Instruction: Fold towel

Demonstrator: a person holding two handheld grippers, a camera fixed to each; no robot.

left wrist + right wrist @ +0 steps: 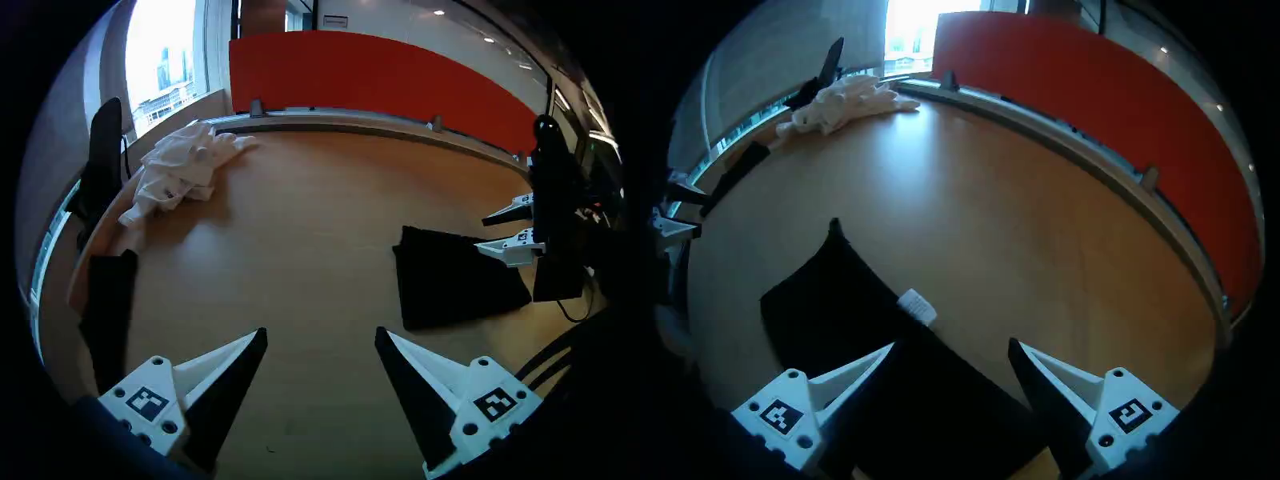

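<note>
Black towel (pixel 456 280) lying flat on a wooden table (pixel 320 208), with neither gripper holding it.

The towel is a tidy dark rectangle with a white label (pixel 917 306) showing at one edge. It seems to be folded at least once, though I cannot tell whether more folds are needed. The left gripper (pixel 320 332) hovers over bare wood with its fingers spread wide and nothing between them, and the towel sits well apart from it at about 2 o'clock. The right gripper (pixel 950 344) is also spread and gripping nothing. In the right gripper view the towel lies under and between its fingers, stretching off toward 10 o'clock. A heap of white cloth (pixel 184 164) sits at the table's far corner, around 11 o'clock.
</note>
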